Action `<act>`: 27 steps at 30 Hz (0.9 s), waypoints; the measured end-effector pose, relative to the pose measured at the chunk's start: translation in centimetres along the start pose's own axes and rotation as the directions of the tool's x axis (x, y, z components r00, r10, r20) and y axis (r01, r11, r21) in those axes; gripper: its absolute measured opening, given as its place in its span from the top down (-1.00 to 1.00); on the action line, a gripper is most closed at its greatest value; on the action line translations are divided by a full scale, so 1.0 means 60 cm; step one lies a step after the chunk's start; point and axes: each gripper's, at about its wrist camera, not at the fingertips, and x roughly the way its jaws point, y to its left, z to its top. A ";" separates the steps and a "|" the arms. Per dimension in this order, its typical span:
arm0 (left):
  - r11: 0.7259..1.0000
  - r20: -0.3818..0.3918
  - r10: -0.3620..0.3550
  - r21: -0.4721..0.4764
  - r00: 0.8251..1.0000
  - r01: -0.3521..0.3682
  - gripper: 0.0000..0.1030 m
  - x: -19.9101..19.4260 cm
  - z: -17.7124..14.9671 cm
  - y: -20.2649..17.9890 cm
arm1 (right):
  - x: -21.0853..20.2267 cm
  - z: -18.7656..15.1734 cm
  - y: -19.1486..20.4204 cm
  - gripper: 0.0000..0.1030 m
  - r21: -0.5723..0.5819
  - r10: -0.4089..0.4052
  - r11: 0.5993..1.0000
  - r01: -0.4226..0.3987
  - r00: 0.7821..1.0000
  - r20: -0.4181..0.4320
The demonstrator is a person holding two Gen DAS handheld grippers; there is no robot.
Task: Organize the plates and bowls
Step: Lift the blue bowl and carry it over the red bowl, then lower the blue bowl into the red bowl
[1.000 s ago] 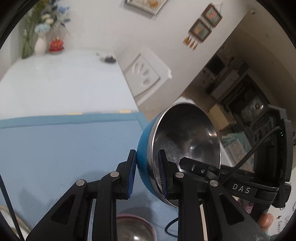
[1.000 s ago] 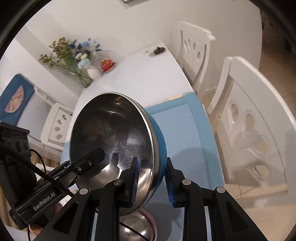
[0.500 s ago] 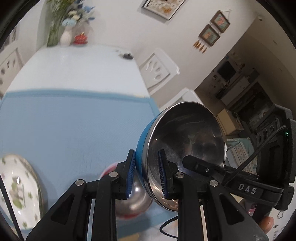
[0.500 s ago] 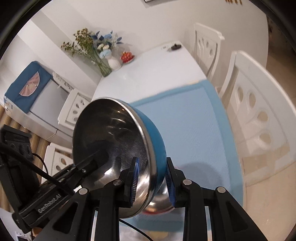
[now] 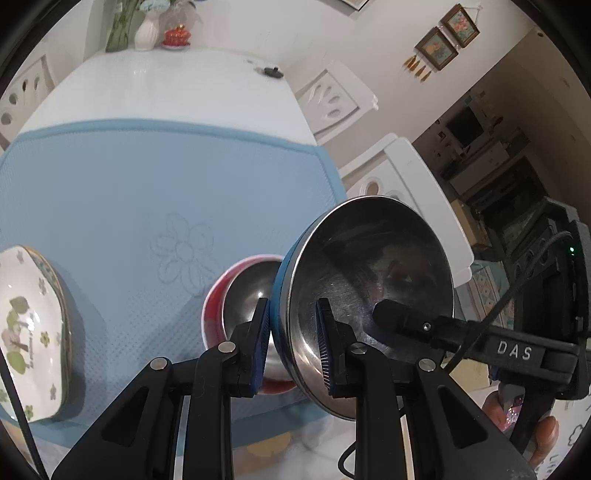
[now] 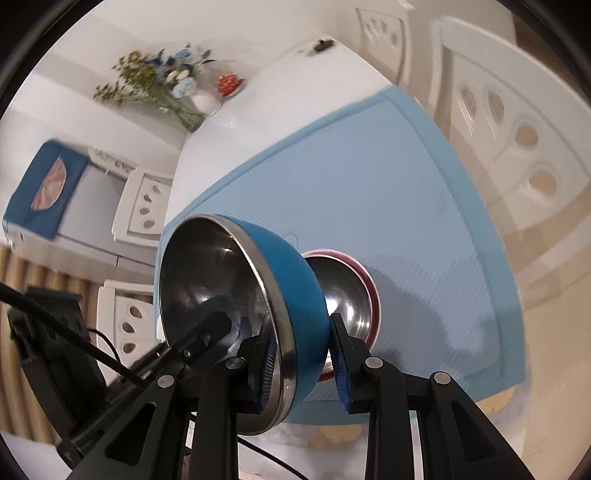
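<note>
Two grippers clamp one bowl — the blue-outside, steel-inside metal bowl (image 5: 365, 280) is pinched at its rim from both sides and held tilted on edge above the light-blue textured mat (image 5: 122, 206). Left gripper (image 5: 291, 343): jaws clenched on the rim at about 6 o'clock of the bowl, one pad on the blue outer wall, one on the shiny inside. Right gripper (image 6: 301, 354): same kind of grasp on the rim, inner pad on steel, outer pad on blue; in the left view its black finger reaches into the bowl from 4 o'clock. Just behind the blue bowl sits a red-outside steel bowl (image 5: 240, 295) upright on the mat — blue bowl overlaps it in both views, contact cannot be told. White floral-print ceramic plate (image 5: 31, 332) lies on the mat at 9 o'clock in the left view. White table (image 5: 166, 85) carries the mat; white vase with flowers (image 5: 146, 31) at 11 o'clock, far end. White chairs (image 6: 509, 122) stand along the table's side.
</note>
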 end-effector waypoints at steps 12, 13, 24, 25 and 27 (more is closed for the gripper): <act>1.000 -0.067 0.028 0.014 0.997 -0.027 0.61 0.050 -0.020 0.018 | 0.066 -0.016 -0.046 0.47 0.117 -0.018 0.993 0.028 0.996 -0.086; 0.999 -0.068 0.032 0.016 0.997 -0.031 0.61 0.052 -0.022 0.020 | 0.067 -0.016 -0.046 0.47 0.118 -0.022 0.992 0.032 0.996 -0.087; 0.999 -0.085 0.042 0.007 0.995 -0.041 0.61 0.061 -0.020 0.034 | 0.080 -0.015 -0.040 0.47 0.115 -0.035 0.992 0.046 0.995 -0.099; 0.999 -0.083 0.045 0.005 0.996 -0.045 0.61 0.060 -0.020 0.035 | 0.081 -0.015 -0.040 0.47 0.116 -0.033 0.992 0.045 0.994 -0.101; 0.998 -0.080 0.055 -0.003 0.995 -0.055 0.61 0.059 -0.019 0.040 | 0.082 -0.016 -0.039 0.47 0.118 -0.037 0.992 0.049 0.994 -0.101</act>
